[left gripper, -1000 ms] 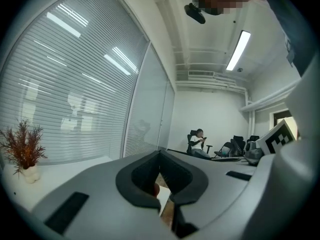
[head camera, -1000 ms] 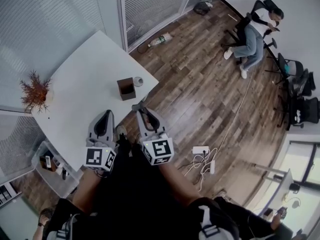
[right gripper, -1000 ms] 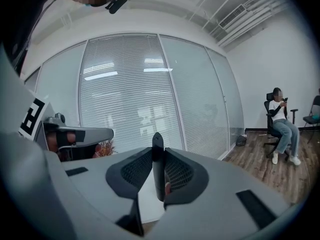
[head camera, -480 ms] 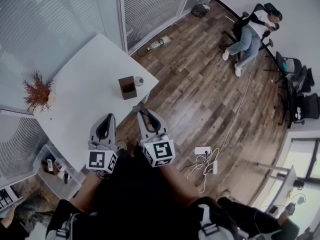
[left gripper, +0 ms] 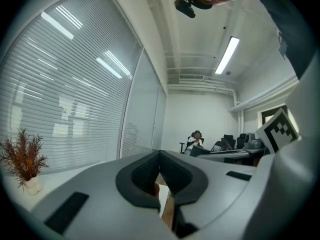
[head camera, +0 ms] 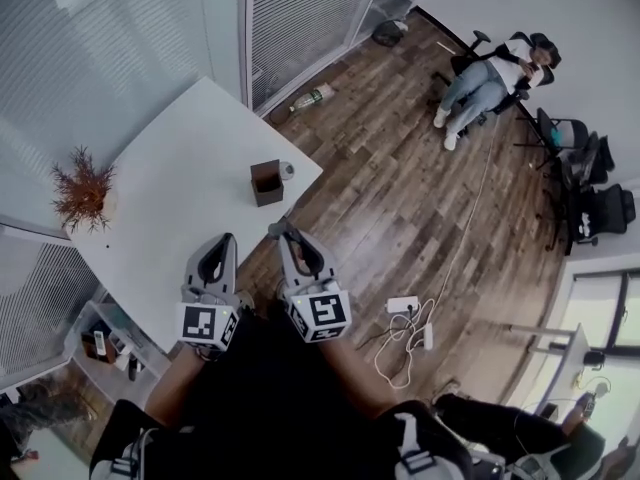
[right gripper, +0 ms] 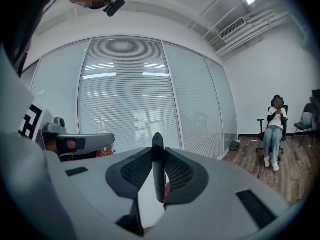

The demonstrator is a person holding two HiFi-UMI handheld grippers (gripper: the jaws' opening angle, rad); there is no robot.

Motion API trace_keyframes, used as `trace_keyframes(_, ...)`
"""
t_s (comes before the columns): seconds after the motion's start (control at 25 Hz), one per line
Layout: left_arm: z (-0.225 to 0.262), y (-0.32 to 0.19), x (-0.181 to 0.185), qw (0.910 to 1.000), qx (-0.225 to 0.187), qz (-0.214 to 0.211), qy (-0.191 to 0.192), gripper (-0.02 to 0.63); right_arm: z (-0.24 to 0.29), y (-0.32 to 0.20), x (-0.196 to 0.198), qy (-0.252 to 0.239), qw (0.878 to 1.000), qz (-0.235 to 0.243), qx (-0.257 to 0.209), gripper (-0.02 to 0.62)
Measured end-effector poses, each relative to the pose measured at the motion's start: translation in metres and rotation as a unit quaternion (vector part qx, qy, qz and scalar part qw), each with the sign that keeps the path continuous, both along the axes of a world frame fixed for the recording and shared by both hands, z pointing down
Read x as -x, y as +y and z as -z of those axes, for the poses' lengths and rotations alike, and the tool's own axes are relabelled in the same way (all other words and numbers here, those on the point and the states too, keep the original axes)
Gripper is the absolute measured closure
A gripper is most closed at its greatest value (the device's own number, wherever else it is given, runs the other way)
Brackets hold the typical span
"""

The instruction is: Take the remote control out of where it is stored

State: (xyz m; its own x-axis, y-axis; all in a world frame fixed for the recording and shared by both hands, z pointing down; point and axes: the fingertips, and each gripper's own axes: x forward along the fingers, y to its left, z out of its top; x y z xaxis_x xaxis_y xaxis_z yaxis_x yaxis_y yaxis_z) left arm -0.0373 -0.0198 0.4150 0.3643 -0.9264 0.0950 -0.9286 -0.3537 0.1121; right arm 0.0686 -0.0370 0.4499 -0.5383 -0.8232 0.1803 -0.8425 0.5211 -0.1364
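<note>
Left gripper (head camera: 227,238) and right gripper (head camera: 281,231) (fingers (right gripper: 157,164) together) beside white table (head camera: 170,178).

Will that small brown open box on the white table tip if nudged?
Possibly: the small brown open box looks taller than wide, so a high push may tip it. Standing near the white table edge, it might slide off.

Ahead of the left gripper (head camera: 221,240) we see a white table (head camera: 190,168) backed by glass walls with blinds (head camera: 300,18). Right of the right gripper (head camera: 281,231) we see wood-plank floor (head camera: 400,198) reaching office chairs (head camera: 598,213); a strip light (left gripper: 227,54) glows overhead.
</note>
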Motion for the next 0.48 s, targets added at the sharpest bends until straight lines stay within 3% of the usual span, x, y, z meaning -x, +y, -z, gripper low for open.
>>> trace_keyframes(0.48, -0.013, 0.031, 0.019, 0.9989, 0.013, -0.044, 0.014, 0.598, 0.005, 0.036, 0.017, 0.016, 0.999, -0.045, 0.001, 0.517)
